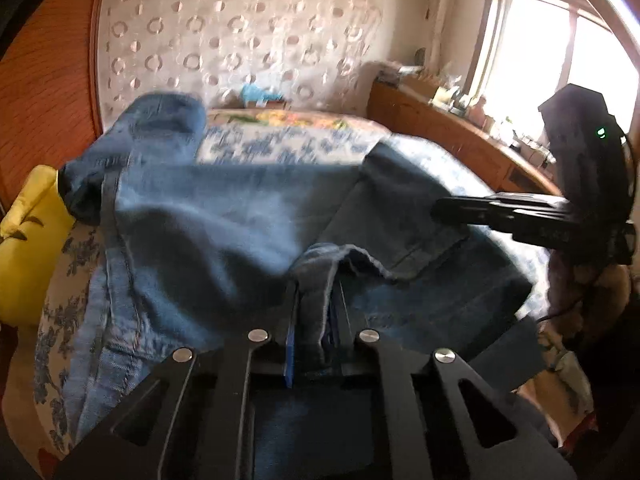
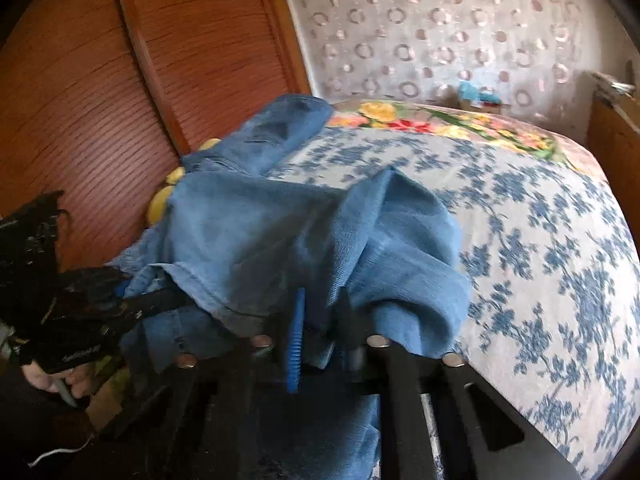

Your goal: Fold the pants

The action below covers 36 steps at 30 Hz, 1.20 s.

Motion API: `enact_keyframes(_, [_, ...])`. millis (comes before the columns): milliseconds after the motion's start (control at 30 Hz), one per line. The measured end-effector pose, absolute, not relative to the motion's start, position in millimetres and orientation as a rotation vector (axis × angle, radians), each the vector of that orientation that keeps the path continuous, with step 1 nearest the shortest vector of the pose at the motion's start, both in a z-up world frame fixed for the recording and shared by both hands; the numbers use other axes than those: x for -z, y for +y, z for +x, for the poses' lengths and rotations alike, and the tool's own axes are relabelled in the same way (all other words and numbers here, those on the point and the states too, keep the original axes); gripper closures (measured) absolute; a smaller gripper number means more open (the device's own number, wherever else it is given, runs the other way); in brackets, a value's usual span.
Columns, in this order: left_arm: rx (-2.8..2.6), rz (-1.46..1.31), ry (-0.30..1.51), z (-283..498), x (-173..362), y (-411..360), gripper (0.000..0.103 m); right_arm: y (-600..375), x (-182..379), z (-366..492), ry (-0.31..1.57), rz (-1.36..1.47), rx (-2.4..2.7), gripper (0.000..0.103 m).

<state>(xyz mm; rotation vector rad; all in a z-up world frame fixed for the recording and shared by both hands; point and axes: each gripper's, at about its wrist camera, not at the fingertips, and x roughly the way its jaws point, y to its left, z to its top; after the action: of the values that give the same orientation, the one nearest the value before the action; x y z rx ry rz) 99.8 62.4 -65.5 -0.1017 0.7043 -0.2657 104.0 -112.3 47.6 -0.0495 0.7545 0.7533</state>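
Observation:
Blue denim pants lie bunched across the floral bed, one end draped far left over a yellow pillow. My left gripper is shut on a fold of the pants' edge close to the camera. My right gripper is shut on another fold of the pants; it also shows in the left wrist view, reaching in from the right with its fingers on the denim. The left gripper shows at the left of the right wrist view, with its tips under the cloth.
The bed has a blue-flowered sheet and a bright floral blanket at its far end. A yellow pillow lies at the left. A wooden wardrobe stands left; a wooden shelf with small items runs under the window.

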Motion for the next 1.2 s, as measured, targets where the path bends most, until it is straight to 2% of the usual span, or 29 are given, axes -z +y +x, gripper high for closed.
enact_keyframes(400, [0.313,-0.116,0.47,42.6,-26.9,71.8,0.094,-88.1,-151.5,81.3,0.559,-0.072,-0.808,0.097])
enact_keyframes(533, [0.304,-0.116,0.449,31.6,-39.6,80.6,0.094,-62.9,-176.2,77.8,0.519,-0.104,-0.834,0.097])
enact_keyframes(700, [0.25,-0.127,0.489,36.7,-21.5,100.3,0.094,-26.1,-175.4,92.8,0.542,-0.137,-0.858,0.102])
enact_keyframes(1000, [0.182,-0.179,0.64,54.1,45.1,128.8,0.094,18.6,-142.7,166.8,0.633,-0.217,-0.849,0.103])
enact_keyframes(1200, [0.166,-0.191,0.709,54.3,75.9,134.1,0.094,10.3,-135.2,153.3,0.657,-0.243,-0.814,0.103])
